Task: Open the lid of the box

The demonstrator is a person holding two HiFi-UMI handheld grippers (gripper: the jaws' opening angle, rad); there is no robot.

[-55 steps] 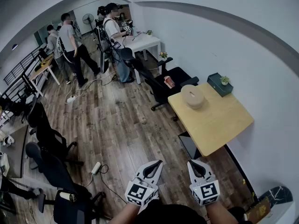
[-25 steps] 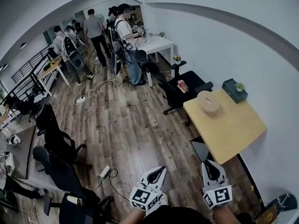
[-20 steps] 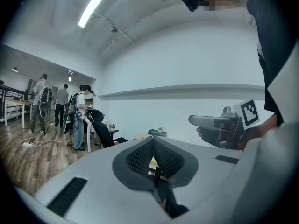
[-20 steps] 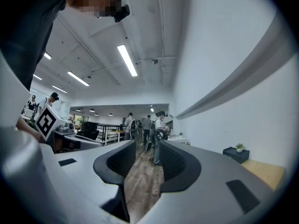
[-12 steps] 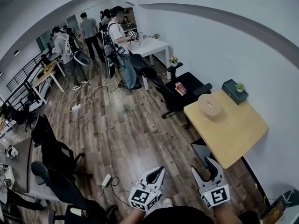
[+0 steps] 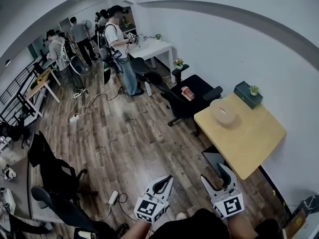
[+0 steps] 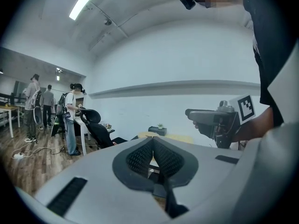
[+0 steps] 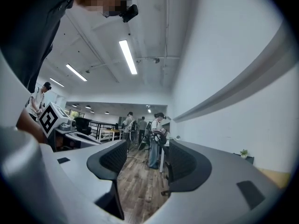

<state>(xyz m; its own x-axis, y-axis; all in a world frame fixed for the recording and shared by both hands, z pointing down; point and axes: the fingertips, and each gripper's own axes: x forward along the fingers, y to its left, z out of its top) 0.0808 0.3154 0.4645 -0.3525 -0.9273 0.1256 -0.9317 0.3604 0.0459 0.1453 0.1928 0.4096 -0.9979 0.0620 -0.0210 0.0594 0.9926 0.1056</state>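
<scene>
The round tan box (image 6: 222, 111) with its lid on stands on the far part of the yellow table (image 6: 249, 138), to the right in the head view. Both grippers hang low over the wooden floor, well short of the table. My left gripper (image 6: 168, 179) is shut, its ribbed pads meeting with nothing between them (image 7: 153, 143). My right gripper (image 6: 215, 173) stands open; its jaws have just been opening and only floor shows in the gap (image 8: 142, 160). In the left gripper view the table (image 7: 164, 136) is a thin yellow strip ahead; I cannot make out the box there.
A dark green box with a small plant (image 6: 248, 93) sits at the table's far corner. Black office chairs (image 6: 192, 96), one with a red can (image 6: 187, 92) on its seat, stand left of the table. Several people stand by a white desk (image 6: 149, 46). Cables and a power strip (image 6: 113, 197) lie on the floor.
The right gripper's jaws have gone from shut to spread apart. The left gripper has stayed shut. The head view has shifted a little and the people at the far end have moved about.
</scene>
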